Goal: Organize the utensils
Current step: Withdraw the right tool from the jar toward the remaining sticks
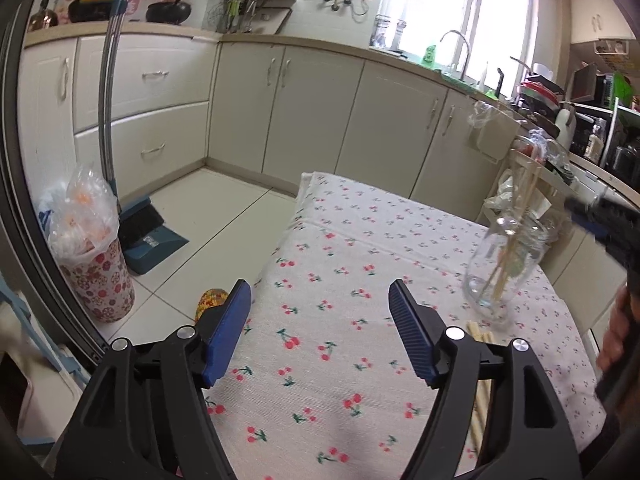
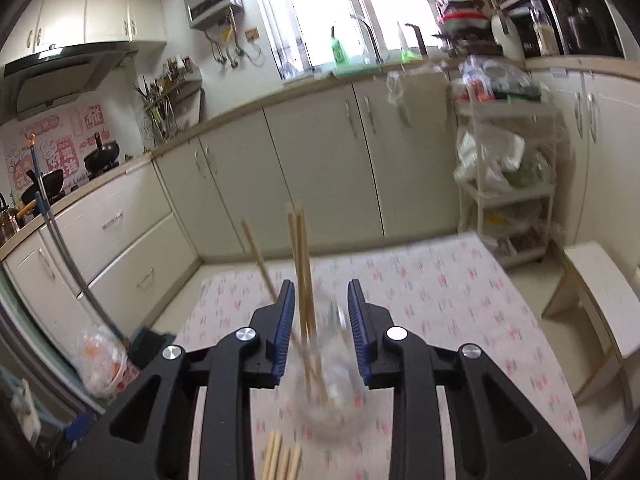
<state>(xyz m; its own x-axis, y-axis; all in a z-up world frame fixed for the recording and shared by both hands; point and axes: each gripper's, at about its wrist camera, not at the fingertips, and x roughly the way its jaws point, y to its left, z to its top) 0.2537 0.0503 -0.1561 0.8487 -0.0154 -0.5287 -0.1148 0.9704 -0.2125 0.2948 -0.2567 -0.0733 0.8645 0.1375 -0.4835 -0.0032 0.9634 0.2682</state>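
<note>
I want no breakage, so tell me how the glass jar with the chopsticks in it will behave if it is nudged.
The glass jar is probably top-heavy: the chopsticks rise well above its rim, so it may tip. Clear glass looks smooth and likely slippery and fragile. The tablecloth under it is soft, so it may drag or wobble rather than slide cleanly.

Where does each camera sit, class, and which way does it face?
Left wrist: on the left gripper, looking along its wide-open fingers over the cherry-print tablecloth towards corner cabinets; a hand shows at the right edge.
Right wrist: on the right gripper, looking down at the glass jar of chopsticks between its parted fingers, window cabinets beyond.
Shared: tablecloth, jar, loose chopsticks on the cloth.
</note>
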